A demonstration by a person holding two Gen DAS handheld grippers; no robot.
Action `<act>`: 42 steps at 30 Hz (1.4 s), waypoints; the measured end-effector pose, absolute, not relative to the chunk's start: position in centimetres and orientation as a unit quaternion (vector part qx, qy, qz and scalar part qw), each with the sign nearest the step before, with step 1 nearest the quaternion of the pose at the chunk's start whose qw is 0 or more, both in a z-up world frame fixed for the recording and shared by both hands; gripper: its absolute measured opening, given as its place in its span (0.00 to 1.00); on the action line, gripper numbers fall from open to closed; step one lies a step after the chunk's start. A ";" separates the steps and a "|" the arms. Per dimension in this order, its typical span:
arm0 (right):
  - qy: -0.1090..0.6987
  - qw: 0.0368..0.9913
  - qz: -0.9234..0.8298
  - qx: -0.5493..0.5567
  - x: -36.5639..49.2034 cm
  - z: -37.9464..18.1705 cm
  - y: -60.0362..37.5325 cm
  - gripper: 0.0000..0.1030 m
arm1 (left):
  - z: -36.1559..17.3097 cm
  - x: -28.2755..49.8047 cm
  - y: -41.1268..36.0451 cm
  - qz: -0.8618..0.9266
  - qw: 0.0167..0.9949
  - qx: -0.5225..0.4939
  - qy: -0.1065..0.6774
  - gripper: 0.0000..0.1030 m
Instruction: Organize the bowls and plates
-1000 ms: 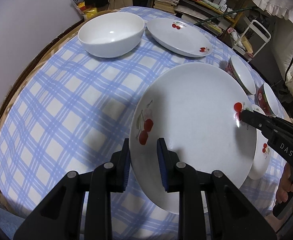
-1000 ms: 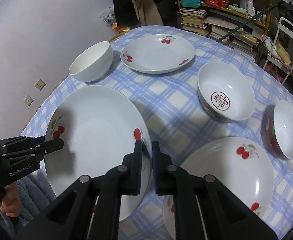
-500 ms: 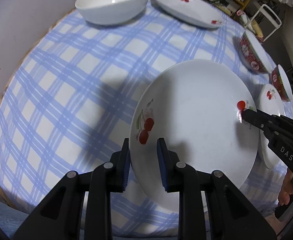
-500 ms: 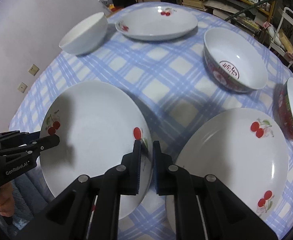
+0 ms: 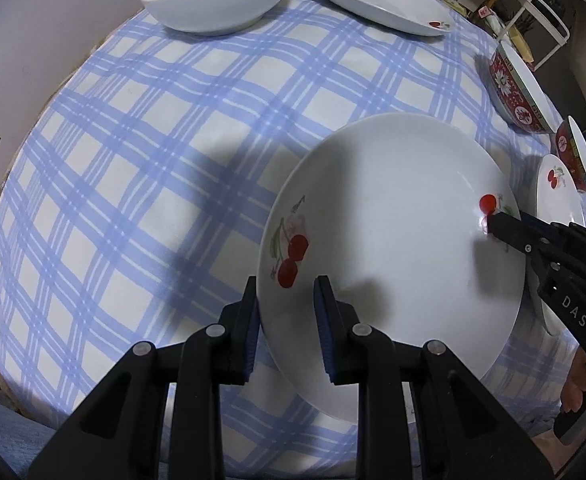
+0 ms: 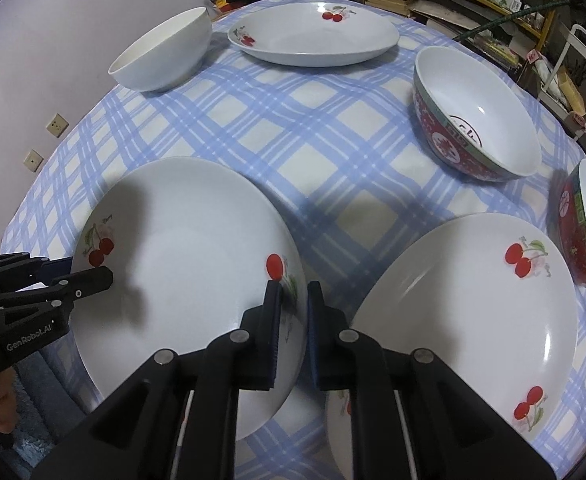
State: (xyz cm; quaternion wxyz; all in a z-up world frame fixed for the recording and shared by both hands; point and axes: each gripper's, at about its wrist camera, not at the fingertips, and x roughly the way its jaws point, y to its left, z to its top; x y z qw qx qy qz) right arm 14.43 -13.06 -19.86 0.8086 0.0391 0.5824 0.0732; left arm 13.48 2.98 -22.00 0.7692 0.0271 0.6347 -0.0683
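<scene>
As we hold the cherry plate (image 5: 393, 216) by both rims;
L gripper (image 5: 287, 300) clamps its edge; R gripper (image 6: 293, 304) pinches opposite edge w/ jaws nearly closed.

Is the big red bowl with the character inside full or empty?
Empty: the red bowl shows only its bare white inside and the printed character at the bottom.

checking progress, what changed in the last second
Both grippers, left and right, lowered the held plate toward the tablecloth, tilting further down. Both remain clamped on its opposite rims; the other plates and bowls did not move.
</scene>
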 end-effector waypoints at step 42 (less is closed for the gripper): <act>0.504 0.862 0.006 0.048 11.0 -7.8 -23.7 0.97 | -11.3 13.6 -6.3 -0.108 0.849 0.155 0.493 0.85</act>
